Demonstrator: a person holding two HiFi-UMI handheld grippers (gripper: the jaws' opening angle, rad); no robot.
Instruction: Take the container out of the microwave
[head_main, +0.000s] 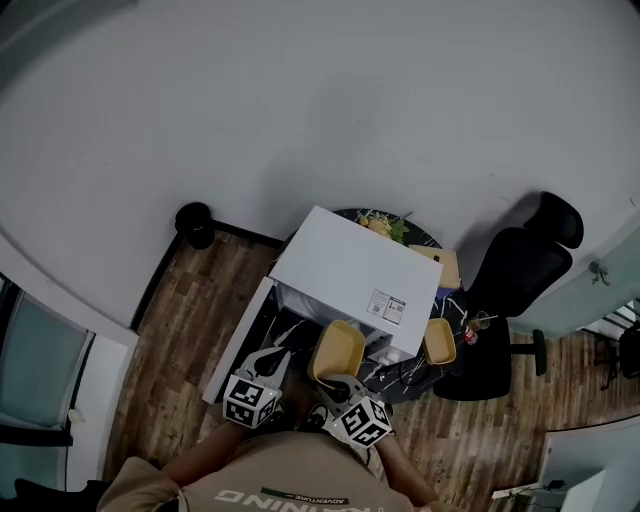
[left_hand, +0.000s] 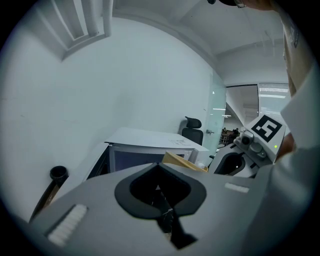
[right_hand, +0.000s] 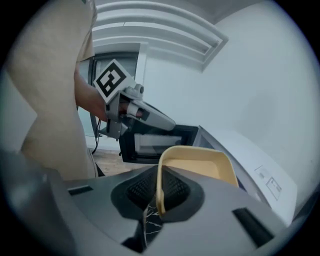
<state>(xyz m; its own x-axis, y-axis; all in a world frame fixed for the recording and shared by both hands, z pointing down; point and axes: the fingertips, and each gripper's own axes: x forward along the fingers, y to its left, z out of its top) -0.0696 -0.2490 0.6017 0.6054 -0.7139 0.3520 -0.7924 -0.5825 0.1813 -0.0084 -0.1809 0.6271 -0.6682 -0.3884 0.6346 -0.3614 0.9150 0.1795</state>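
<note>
The right gripper (right_hand: 159, 189) has its jaws pressed narrowly on the near rim of the shallow yellow plastic container with rounded corners (right_hand: 199, 162). The thin wall stands upright between the two dark ribbed pads, and the tray part extends forward, away from the gripper. The inside of the container looks smooth and matt, and it seems empty, although the far part of the floor is not well visible.

The container is outside the white box-shaped microwave (right_hand: 250, 155), just in front of its dark opening and a little above it. The microwave's door (head_main: 238, 340) hangs open, to the left of both grippers. The top of the microwave is flat and plain, with a small printed label near the front edge.

The left gripper (left_hand: 159, 175) is beside the right one, on its left. Its jaws are together with nothing between them. Its grey body is smooth plastic.

Beyond the microwave, to the right of the right gripper, stands a black office chair (head_main: 522, 272) on the wooden plank floor (head_main: 190, 310).
</note>
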